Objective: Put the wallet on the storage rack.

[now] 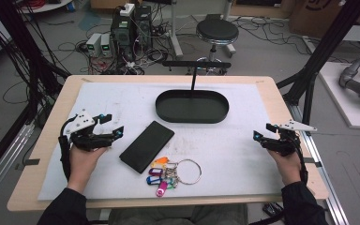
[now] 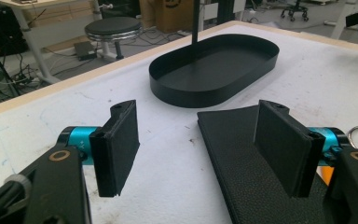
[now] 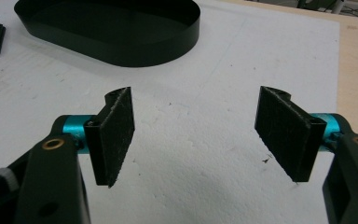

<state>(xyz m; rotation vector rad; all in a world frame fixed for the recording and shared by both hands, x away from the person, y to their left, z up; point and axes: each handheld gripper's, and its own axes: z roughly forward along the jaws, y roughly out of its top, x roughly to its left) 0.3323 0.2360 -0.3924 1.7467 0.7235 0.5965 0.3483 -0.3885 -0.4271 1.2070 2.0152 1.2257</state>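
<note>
Nearest the person, between the two hands and closer to the left tongs (image 1: 104, 132) than to the right tongs (image 1: 268, 137), lies a bunch of keys with coloured plastic tags on a thin metal ring (image 1: 171, 172). It looks light but loose and jangly: the tags would swing and the ring could slide on a pad, so pinching the cluster where the tags meet the ring seems safer than taking the bare wire.

Just beside the left tongs, toward the right ones, rests the flat black rectangular case with a grained, leather-like skin (image 1: 146, 146). In the left gripper view its near corner lies under the right-hand pad, not touched. It reads as thin, fairly stiff and modestly weighted, with a surface that should grip well; lying flat, it offers only its edges, so one long edge or the near corner, with a pad worked beneath, is the likely hold.

Both tongs stand wide apart and empty above the white foam-covered surface (image 1: 243, 154).

Farther off, beyond the case, sits the black oval metal tray with a low wall (image 1: 192, 117), rigid and empty.
</note>
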